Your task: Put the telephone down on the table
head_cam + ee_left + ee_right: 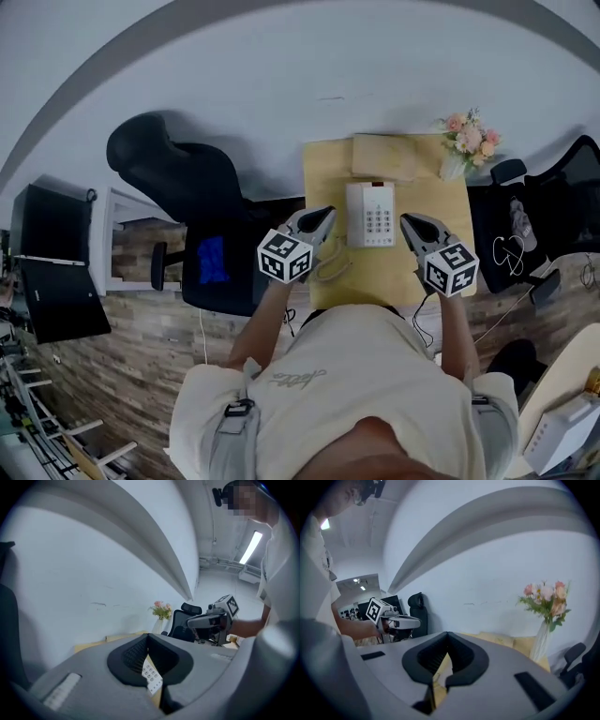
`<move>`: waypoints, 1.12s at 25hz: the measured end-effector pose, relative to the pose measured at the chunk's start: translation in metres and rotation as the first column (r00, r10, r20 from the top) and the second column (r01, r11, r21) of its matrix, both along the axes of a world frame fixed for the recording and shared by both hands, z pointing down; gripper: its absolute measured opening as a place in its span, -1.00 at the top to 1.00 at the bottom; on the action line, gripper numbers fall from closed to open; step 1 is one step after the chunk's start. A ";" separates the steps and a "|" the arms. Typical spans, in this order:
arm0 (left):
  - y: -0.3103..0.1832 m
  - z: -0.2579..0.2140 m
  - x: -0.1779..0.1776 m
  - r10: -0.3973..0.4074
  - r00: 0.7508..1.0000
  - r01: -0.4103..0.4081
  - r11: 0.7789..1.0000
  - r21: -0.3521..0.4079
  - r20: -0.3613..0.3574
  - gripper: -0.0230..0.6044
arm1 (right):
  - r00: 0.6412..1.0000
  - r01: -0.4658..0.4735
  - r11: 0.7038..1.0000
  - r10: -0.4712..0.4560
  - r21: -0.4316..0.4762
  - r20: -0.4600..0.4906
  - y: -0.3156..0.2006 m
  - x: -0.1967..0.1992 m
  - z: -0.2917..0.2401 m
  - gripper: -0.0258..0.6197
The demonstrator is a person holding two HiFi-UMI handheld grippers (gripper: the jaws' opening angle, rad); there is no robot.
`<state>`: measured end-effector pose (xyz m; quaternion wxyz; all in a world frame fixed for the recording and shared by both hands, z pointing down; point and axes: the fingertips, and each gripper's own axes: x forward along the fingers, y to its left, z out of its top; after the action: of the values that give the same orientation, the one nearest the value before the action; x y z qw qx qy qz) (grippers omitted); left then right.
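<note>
The white telephone (370, 214) lies flat on the light wooden table (323, 169), its coiled cord (332, 268) trailing off its left side. My left gripper (325, 219) hangs in the air to the left of the phone, and my right gripper (409, 223) to its right; neither touches it. The left gripper view has its dark pads (132, 654) closed together with nothing held, and a strip of the phone's keypad (152, 678) shows below them. In the right gripper view the pads (461, 652) also meet, empty, above the table (440, 667).
A cardboard box (382, 155) and a vase of pink flowers (472, 139) stand at the table's far edge against the white wall. A black office chair (183, 183) is to the left of the table, another black chair (525, 225) to the right.
</note>
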<state>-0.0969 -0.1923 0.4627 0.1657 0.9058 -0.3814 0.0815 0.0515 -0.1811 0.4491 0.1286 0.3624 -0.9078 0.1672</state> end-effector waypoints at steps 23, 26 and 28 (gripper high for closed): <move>-0.010 -0.164 -0.021 -0.084 0.995 0.059 0.940 0.337 0.060 0.87 | 0.999 -0.042 0.930 0.028 0.366 0.043 -0.006 -0.004 -0.154 0.92; -0.013 -0.175 -0.024 -0.103 0.993 0.074 0.927 0.367 0.062 0.87 | 0.997 -0.065 0.914 0.048 0.400 0.052 -0.010 -0.003 -0.167 0.92; -0.014 -0.177 -0.024 -0.113 0.989 0.068 0.921 0.384 0.096 0.87 | 0.997 -0.075 0.904 0.062 0.420 0.045 -0.012 -0.003 -0.174 0.92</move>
<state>-0.1210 -0.2061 0.2860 -0.0318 0.8959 -0.4402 0.0511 0.0489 -0.1928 0.2755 0.0275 0.4107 -0.9111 -0.0225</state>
